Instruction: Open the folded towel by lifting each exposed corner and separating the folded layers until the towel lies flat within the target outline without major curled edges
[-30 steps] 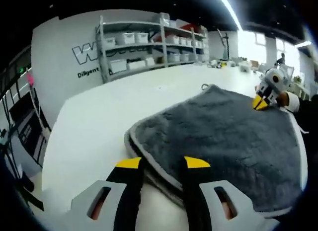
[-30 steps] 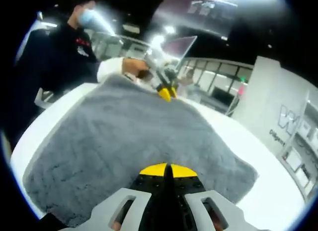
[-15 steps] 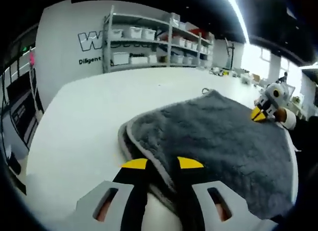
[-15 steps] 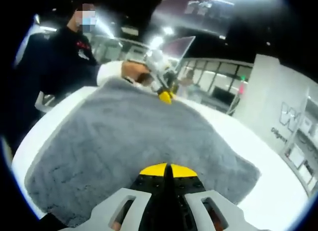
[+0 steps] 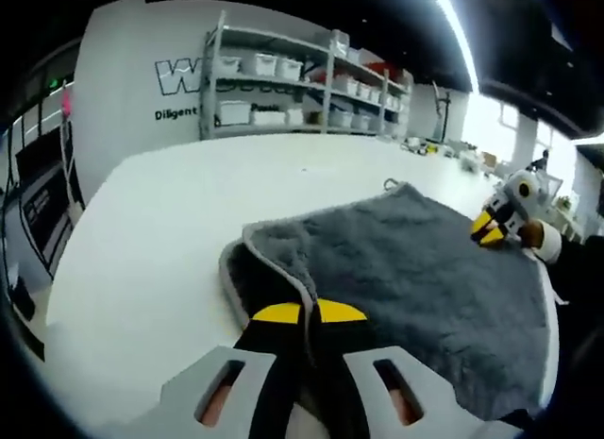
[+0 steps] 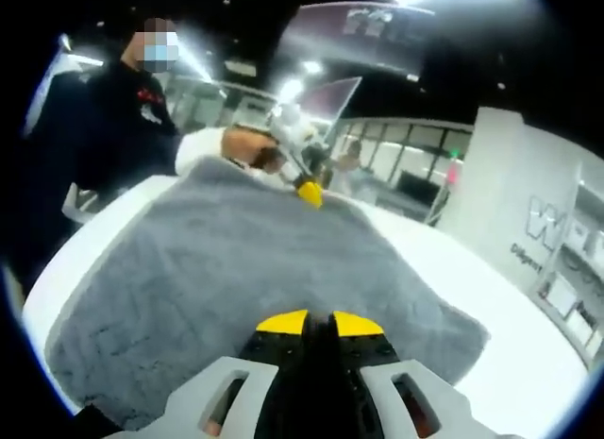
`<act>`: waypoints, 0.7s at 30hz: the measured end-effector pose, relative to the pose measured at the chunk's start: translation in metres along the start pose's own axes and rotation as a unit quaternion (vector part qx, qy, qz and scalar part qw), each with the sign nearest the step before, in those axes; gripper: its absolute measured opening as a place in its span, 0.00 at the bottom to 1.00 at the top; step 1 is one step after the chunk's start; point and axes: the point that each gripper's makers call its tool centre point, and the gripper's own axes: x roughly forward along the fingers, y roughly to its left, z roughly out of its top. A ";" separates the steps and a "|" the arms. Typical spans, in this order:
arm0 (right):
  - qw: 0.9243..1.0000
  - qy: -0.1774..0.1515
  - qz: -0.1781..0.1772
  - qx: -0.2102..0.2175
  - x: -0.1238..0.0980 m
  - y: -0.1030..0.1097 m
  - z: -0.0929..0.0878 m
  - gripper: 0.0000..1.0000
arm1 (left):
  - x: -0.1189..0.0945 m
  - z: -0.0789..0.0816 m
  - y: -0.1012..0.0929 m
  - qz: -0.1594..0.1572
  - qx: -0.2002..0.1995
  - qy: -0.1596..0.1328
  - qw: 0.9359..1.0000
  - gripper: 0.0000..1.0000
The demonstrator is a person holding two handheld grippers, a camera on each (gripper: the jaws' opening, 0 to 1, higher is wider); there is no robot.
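Towel: grey, spread on the white surface, stretched between both tongs.
Left tongs: clamped on the towel's raised near corner; layers beneath hidden.
Right tongs: nearly together at the towel's edge; whether cloth sits between them is unclear.
Person: beyond the towel, partly cut off.

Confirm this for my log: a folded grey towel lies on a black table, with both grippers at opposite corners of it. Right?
Not quite. The table is white, not black, as the left gripper view shows. The rest holds: the folded grey towel lies on it, the left gripper closed on one corner and the right gripper at the opposite one.
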 end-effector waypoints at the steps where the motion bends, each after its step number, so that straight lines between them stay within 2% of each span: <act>1: 1.000 -0.004 0.000 0.002 0.000 0.000 0.002 0.04 | -0.001 0.003 -0.004 -0.006 -0.010 -0.007 1.000 0.02; 3: 1.000 -0.019 0.002 0.017 -0.001 0.000 0.008 0.06 | -0.002 0.008 -0.012 -0.022 -0.020 -0.018 0.999 0.02; 5: 0.998 -0.045 0.008 0.039 -0.002 0.001 0.018 0.07 | -0.004 0.011 -0.016 -0.026 -0.020 -0.025 0.999 0.02; 11: 0.998 -0.051 -0.001 0.048 -0.003 -0.005 0.020 0.11 | -0.003 0.015 -0.028 -0.030 0.018 -0.031 0.999 0.02; 12: 0.997 -0.049 -0.001 0.051 -0.003 -0.006 0.020 0.11 | -0.004 0.022 -0.026 -0.015 0.059 -0.045 0.997 0.02; 17: 0.994 -0.057 -0.008 0.092 -0.004 -0.014 0.020 0.14 | -0.005 0.043 -0.038 -0.001 0.158 -0.089 0.983 0.02; 19: 0.992 -0.068 -0.018 0.107 -0.005 -0.019 0.023 0.17 | -0.004 0.046 -0.044 -0.001 0.186 -0.093 0.978 0.02; 21: 0.988 -0.079 -0.024 0.127 -0.006 -0.024 0.026 0.19 | -0.002 0.047 -0.048 0.011 0.219 -0.091 0.971 0.02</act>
